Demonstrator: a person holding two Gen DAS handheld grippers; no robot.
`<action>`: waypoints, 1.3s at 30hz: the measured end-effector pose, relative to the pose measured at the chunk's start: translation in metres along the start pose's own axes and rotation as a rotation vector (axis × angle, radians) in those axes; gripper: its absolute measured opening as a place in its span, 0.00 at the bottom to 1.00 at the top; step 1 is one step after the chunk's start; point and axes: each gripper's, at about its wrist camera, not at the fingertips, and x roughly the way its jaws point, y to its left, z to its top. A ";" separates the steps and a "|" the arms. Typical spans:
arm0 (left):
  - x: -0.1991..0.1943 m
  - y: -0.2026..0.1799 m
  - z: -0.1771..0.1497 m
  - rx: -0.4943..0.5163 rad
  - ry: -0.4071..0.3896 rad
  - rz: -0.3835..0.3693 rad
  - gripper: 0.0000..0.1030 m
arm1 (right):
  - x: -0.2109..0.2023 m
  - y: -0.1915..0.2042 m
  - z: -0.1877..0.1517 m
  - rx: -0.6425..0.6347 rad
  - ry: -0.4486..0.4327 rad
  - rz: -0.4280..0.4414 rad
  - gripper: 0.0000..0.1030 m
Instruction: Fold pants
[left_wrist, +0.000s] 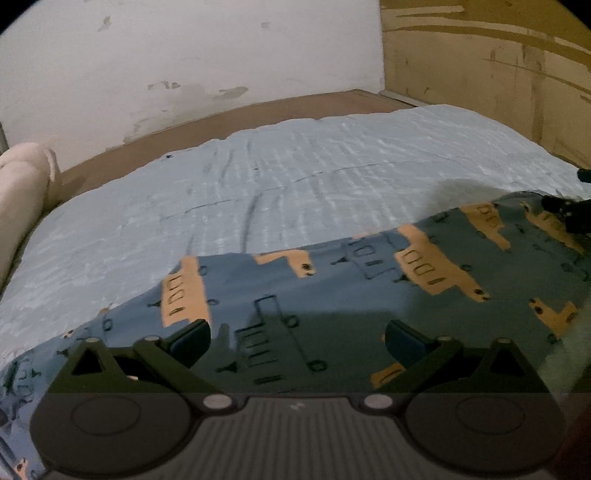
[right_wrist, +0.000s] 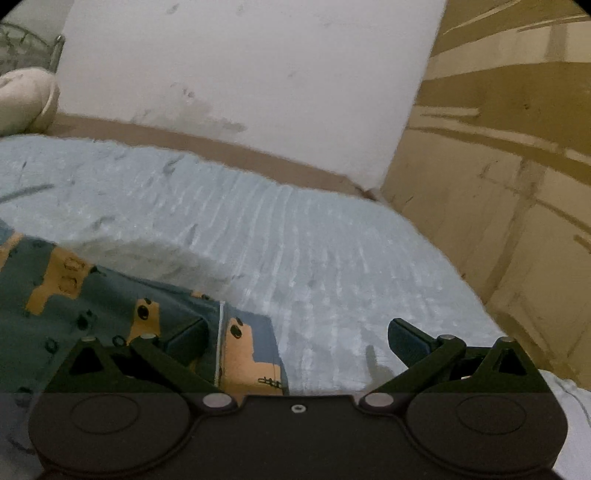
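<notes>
Each claw, left (left_wrist: 297, 341) and right (right_wrist: 297, 339), is matte black: two round pivot discs, silver rivets, triangular cut-out links, dark blue finger pads (left_wrist: 190, 339).

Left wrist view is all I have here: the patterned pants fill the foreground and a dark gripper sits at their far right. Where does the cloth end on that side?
Observer: The pants end in a hemmed corner lying between the right gripper's fingers.
Operator: Is that gripper shut on it?
Observer: No, its jaws stand wide apart.
Operator: What lies beyond the corner?
Observer: Bare light-blue bedsheet, running to a wooden panel.
</notes>
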 end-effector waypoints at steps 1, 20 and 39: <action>0.000 -0.002 0.001 0.004 0.000 -0.007 0.99 | -0.007 -0.005 -0.002 0.042 -0.010 0.007 0.99; 0.016 -0.018 -0.005 -0.103 0.070 -0.068 0.99 | -0.064 0.007 -0.030 0.639 0.179 0.227 0.99; 0.002 -0.002 -0.008 -0.204 0.070 -0.109 0.99 | -0.058 -0.023 -0.046 0.840 0.068 0.057 0.15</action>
